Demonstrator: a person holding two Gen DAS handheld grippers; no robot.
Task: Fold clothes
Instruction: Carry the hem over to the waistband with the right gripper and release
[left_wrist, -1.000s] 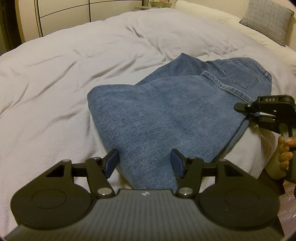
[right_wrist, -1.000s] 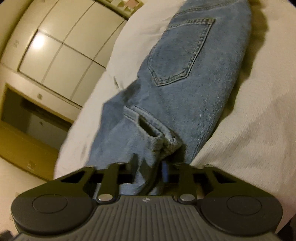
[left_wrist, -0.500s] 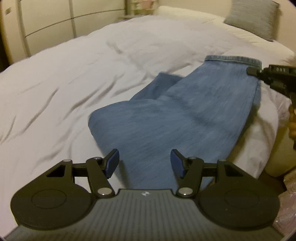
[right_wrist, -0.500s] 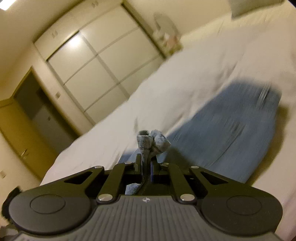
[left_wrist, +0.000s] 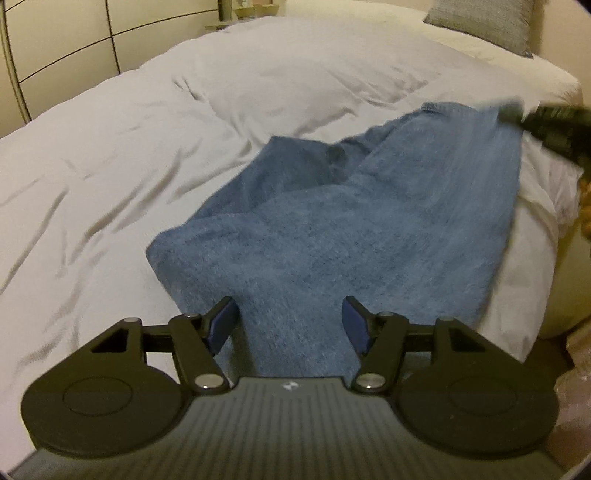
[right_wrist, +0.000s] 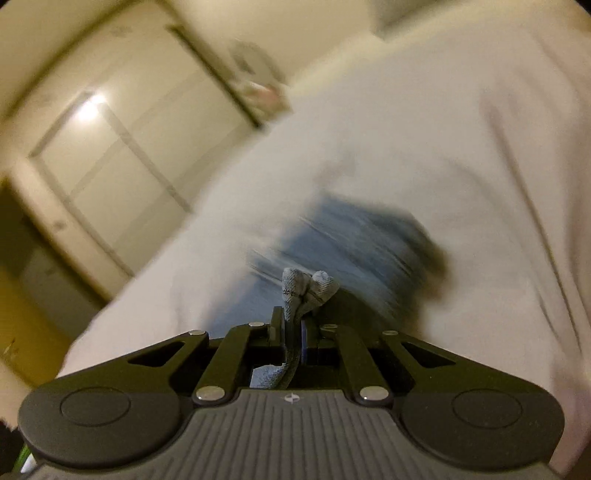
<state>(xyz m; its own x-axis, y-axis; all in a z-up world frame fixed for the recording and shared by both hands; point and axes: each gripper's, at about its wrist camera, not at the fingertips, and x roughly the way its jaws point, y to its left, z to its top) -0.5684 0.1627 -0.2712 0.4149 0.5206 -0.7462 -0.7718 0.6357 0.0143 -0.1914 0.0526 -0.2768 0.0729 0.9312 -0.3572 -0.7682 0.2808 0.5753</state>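
Since 1 second ago, the right gripper (right_wrist: 293, 332) has carried the jeans' (left_wrist: 369, 229) waistband over the legs, jaws clamped tight on a denim bunch. Jeans lie on the white duvet (left_wrist: 147, 147); the left gripper (left_wrist: 290, 325) hovers half-open, holding nothing.

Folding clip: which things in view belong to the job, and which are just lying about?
Job: jeans; right gripper, shut on their edge; left gripper, open over them.
Lying about: bed cover, grey pillow, wardrobe doors.
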